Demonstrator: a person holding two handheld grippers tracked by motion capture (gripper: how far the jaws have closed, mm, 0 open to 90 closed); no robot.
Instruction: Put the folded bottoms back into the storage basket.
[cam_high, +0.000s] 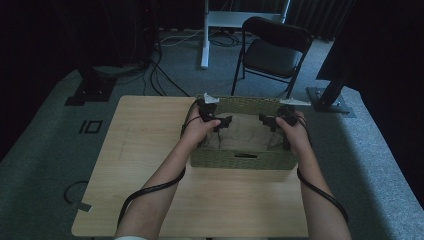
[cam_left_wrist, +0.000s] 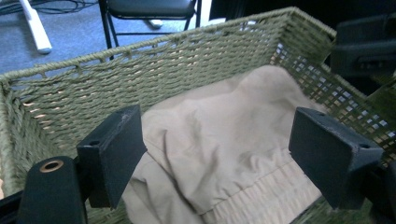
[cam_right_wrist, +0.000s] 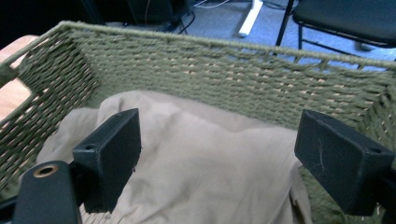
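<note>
basket (cam_high: 240, 161): woven olive-green fibre, rectangular, with a slot handle cut in the near wall; the weave is tight and ribbed on the far wall and more open and lattice-like on one side wall in your left gripper view.
cloth (cam_high: 240, 135): soft beige fabric, rumpled into broad folds, lying inside the basket; a gathered, elastic-looking band runs along its edge (cam_left_wrist: 261, 186) in your left gripper view.
worktop (cam_high: 145, 150): pale wood-grain board, flat and square-cornered; the basket sits toward its far edge, right of centre.
left hand-held gripper (cam_high: 212, 117): you hold it over the basket's left end; its two blocky matte-black jaws stand wide apart above the cloth, holding nothing.
right hand-held gripper (cam_high: 275, 120): you hold it over the basket's right end; its jaws are likewise spread wide above the cloth, holding nothing.
cables (cam_high: 150, 192): thick black cords curving back along your forearms.
chair (cam_high: 272, 47): dark folding chair on the grey carpet beyond the worktop.
</note>
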